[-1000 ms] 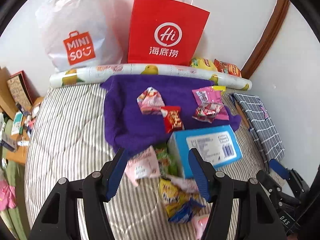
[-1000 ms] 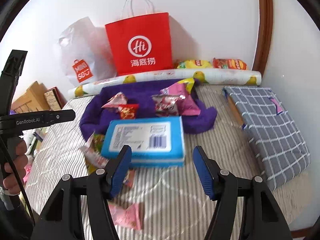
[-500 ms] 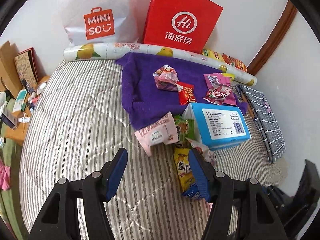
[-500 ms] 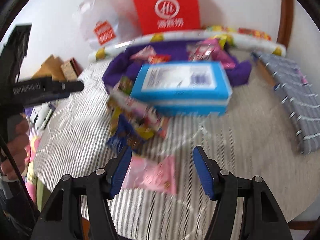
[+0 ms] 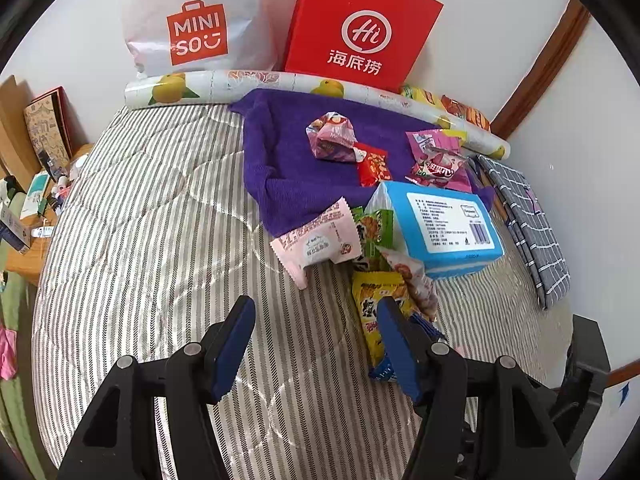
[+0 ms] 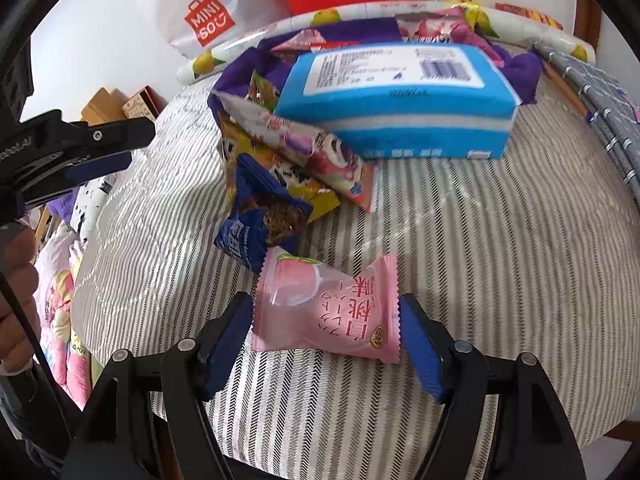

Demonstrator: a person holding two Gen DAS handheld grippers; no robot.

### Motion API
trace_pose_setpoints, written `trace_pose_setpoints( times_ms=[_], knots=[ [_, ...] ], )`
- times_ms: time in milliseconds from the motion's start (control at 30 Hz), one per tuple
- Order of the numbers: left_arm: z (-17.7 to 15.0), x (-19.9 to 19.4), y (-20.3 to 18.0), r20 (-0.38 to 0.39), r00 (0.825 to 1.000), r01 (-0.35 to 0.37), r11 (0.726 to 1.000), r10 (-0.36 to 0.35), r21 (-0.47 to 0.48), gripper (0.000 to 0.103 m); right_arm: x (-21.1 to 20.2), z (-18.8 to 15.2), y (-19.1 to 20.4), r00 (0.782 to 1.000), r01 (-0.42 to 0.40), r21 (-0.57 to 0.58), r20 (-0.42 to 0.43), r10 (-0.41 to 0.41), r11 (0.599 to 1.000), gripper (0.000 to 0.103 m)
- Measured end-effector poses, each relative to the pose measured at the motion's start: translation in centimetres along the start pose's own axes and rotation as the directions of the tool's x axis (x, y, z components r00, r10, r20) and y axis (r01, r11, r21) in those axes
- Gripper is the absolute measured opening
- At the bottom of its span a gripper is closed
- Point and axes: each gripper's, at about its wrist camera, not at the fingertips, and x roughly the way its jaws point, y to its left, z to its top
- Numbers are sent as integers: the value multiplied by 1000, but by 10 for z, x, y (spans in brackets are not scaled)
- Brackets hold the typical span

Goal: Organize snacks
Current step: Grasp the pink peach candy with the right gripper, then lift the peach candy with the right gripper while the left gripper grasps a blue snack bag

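Note:
A pink peach snack packet (image 6: 332, 320) lies on the striped bedcover (image 6: 480, 280) between the fingers of my right gripper (image 6: 324, 300). Its jaws are opening, and the blue pads stand just beside the packet's edges without squeezing it. My left gripper (image 5: 314, 320) hangs open over bare bedcover with nothing between its fingers. Its right finger overlaps a yellow packet (image 5: 376, 308) in the view. Beyond lie a heap of loose packets, a dark blue packet (image 6: 260, 216), a pale pink packet (image 5: 320, 240) and a blue box (image 5: 444, 224). More snacks rest on a purple towel (image 5: 288, 168).
A red paper bag (image 5: 360, 28) and a white Miniso bag (image 5: 196, 32) lean on the wall behind a fruit-print roll (image 5: 240, 84). A checked grey cloth (image 5: 528, 220) lies at the right edge. A person's hand (image 6: 16, 280) holds the left gripper's handle. Clutter sits left of the bed.
My right gripper has sunk toward the bed and tipped down; the pink packet now sits between its jaws, which stand wider. My left gripper drew back and left from the snack heap.

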Motion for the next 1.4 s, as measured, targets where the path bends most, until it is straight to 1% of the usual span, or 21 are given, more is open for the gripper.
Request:
trace_pose_setpoints(
  times_ms=[67,167,300,333,433,500,600,700,1067,1400],
  knots=[
    [-2,2,2,-6,1000,4,1000,-4,-7,61,2,0,5,1000,10,-15,11,-10,1000,82],
    [-4,7,4,-16,1000,8,1000,-8,-11,61,5,0,11,999,38,-34,24,-37,999,85],
    [-8,13,4,-28,999,16,1000,-16,-10,61,8,-2,19,995,92,-69,43,-89,993,85],
    [-9,14,5,-31,999,17,1000,-18,-10,61,9,-3,22,994,107,-81,47,-103,991,84],
    [-11,17,6,-37,999,20,1000,-20,-11,61,8,-4,21,987,149,-92,69,-143,985,71],
    [-12,18,6,-38,999,20,1000,-21,-12,61,6,-4,17,989,135,-84,70,-129,987,70],
    [-12,18,8,-39,999,23,1000,-24,-18,61,3,-1,9,994,88,-53,72,-84,995,67],
    [-12,18,9,-38,999,24,1000,-24,-18,61,-1,0,5,995,66,-39,74,-63,997,62],
    [-13,13,4,-20,999,45,999,-45,-9,61,-23,4,-2,989,69,-32,132,-64,997,61],
    [-19,12,4,-17,999,51,999,-50,3,61,-40,8,-19,981,91,-6,173,-89,996,61]
  ],
)
